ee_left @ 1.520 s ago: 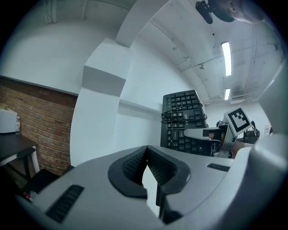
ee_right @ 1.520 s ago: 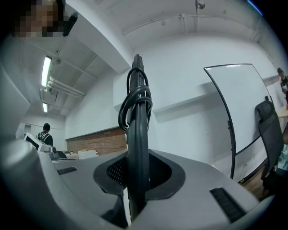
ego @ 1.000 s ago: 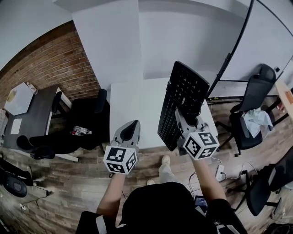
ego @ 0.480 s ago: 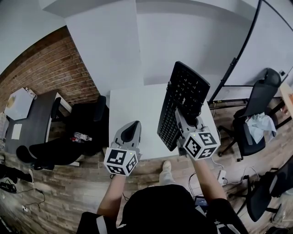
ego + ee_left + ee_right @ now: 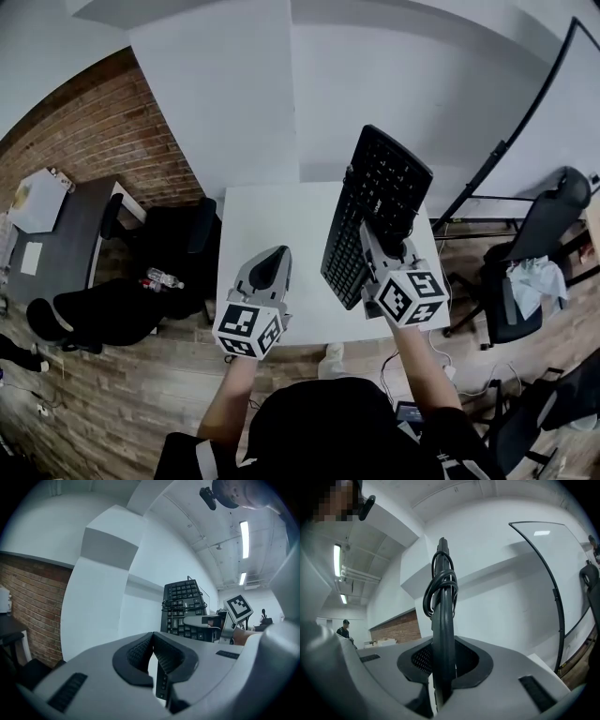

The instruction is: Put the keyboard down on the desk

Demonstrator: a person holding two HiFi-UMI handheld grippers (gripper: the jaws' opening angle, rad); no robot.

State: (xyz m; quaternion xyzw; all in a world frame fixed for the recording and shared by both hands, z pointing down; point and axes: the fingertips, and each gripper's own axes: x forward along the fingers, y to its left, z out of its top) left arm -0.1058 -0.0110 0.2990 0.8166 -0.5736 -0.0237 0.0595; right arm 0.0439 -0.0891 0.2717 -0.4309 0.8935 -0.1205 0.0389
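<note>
Keyboard [image 5: 375,220] position: held in the air on edge, not lying on the desk [image 5: 272,220]; in the head view it overlaps the desk's right half, key face turned toward the desk's left side

Right gripper [image 5: 368,234]: jaws clamped on the keyboard end nearest the desk's front edge. In the right gripper view the thin keyboard edge [image 5: 443,630] stands between the pads, and the coiled cable [image 5: 440,585] is looped around its upper part

Left gripper [image 5: 272,261]: jaws fully together, nothing between them. It sits over the desk's front-left area, apart from the keyboard. The left gripper view shows the pads [image 5: 140,651] meeting, with the keyboard's keys [image 5: 183,606] off to their right

Surroundings: black office chair [image 5: 178,244] just beside the desk's left side; second chair [image 5: 539,234] well apart from the desk's right side; brick wall [image 5: 94,141] beyond the desk's left side
</note>
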